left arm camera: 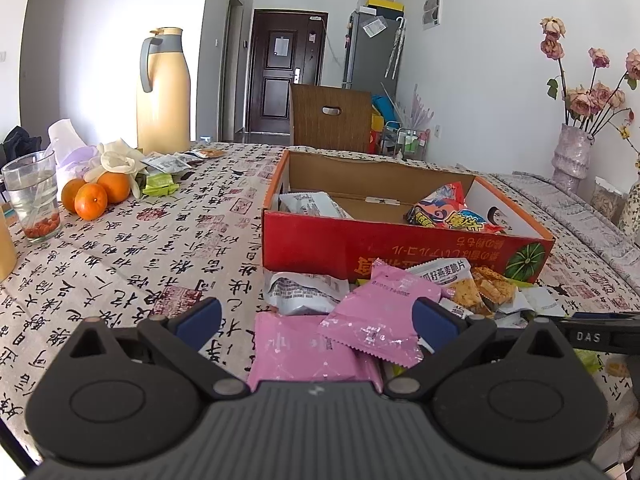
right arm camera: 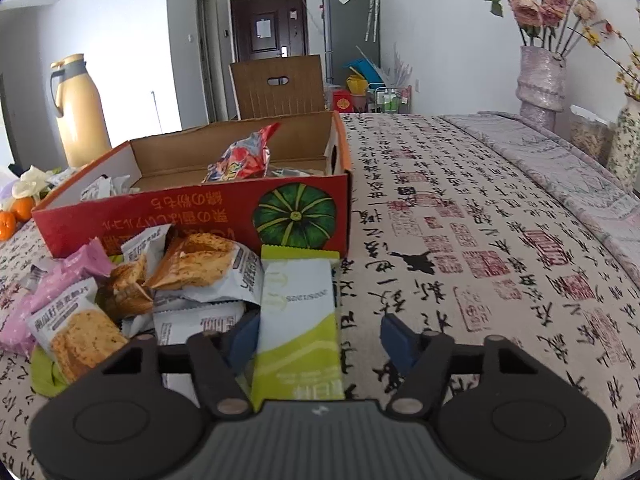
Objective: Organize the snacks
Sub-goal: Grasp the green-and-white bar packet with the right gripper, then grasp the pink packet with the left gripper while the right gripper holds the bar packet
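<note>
Left wrist view: the left tool hangs released over two pink packets heaped on the desk against the near wall of the box; picking is in hand.

Right wrist view: the right tool gapes, straddling a green packet, seemingly untouched. Next: clench, lift, drop it in the box.

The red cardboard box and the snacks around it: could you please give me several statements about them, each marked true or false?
1. The red cardboard box already holds a shiny red snack bag. True.
2. The left hand-held gripper is clamped on a pink snack packet. False: it is open, packets between its fingers.
3. A green-and-white snack packet lies between the right hand-held gripper's fingers. True.
4. The oranges sit inside the box. False: they rest on the tablecloth beside a glass.
</note>
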`<state>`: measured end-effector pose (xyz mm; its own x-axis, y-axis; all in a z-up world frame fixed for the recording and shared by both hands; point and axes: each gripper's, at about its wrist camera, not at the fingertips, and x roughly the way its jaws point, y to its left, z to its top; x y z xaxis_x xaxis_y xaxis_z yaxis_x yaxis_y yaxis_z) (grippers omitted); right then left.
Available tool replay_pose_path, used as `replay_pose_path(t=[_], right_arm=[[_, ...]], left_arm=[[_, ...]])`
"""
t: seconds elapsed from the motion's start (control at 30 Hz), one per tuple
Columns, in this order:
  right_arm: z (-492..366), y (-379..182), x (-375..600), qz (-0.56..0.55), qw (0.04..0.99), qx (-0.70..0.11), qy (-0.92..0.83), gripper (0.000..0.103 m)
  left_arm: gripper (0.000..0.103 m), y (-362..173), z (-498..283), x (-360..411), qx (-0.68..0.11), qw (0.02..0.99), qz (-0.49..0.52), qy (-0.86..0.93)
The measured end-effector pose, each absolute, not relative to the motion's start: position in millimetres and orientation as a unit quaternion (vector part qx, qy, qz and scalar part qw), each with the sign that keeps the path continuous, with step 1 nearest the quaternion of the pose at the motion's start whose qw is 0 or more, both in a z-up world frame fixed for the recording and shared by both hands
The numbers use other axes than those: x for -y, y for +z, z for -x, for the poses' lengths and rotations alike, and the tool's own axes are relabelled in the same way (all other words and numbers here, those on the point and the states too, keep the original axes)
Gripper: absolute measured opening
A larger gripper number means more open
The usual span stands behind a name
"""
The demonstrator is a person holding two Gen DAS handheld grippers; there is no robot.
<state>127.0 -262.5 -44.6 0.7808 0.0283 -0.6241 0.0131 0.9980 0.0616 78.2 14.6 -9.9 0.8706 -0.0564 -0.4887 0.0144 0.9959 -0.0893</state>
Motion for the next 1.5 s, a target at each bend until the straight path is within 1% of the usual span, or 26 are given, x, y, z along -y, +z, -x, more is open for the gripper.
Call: replay_pose_path(t=[0.03,0.07,0.17,0.4,0.47,0.5,0.9,1.23,1.5], right_arm=[[-129.4,-45.7,261.1,-0.029,0.942,-0.333,0.005,0.056],[-131.3,-47.1,260.0,-0.027,0.942,-0.334,0.004,0.055],[-133.1,-48.1,258.5,-0.021,0.943,-0.331,0.001,0.055],[-129.5,-48.9,260.2,-0.014,0.946,-0.324,0.004,0.05],[-128.1,-48.4,260.8,-0.015,0.947,-0.322,0.003,0.045],[-127.4,-48.8,261.4,-0.017,0.947,-0.321,0.002,0.039],[-113.1,-42.7,270.3,-0.035,0.955,-0.293,-0.015,0.037],[-97.0,-33.2,278.6,-0.046,0.961,-0.273,-0.017,0.037],[-93.4,-33.0,286.0,-0.056,0.961,-0.27,-0.016,0.037]], left_arm=[[0.103,-10.0,-78.4,-15.0,-0.254,0.966,0.042,-0.017],[0.103,-10.0,-78.5,-15.7,-0.254,0.966,0.042,-0.016],[0.103,-10.5,-78.9,-17.4,-0.255,0.966,0.042,-0.012],[0.103,-11.3,-79.1,-21.8,-0.258,0.965,0.045,-0.005],[0.103,-11.8,-79.0,-23.9,-0.259,0.965,0.045,-0.001],[0.103,-12.5,-78.9,-25.2,-0.26,0.964,0.046,0.002],[0.103,-20.2,-83.5,-40.4,-0.279,0.959,0.048,0.016],[0.103,-18.1,-111.9,-6.2,-0.287,0.957,0.019,-0.048],[0.103,-31.7,-131.8,20.3,-0.31,0.947,-0.01,-0.079]])
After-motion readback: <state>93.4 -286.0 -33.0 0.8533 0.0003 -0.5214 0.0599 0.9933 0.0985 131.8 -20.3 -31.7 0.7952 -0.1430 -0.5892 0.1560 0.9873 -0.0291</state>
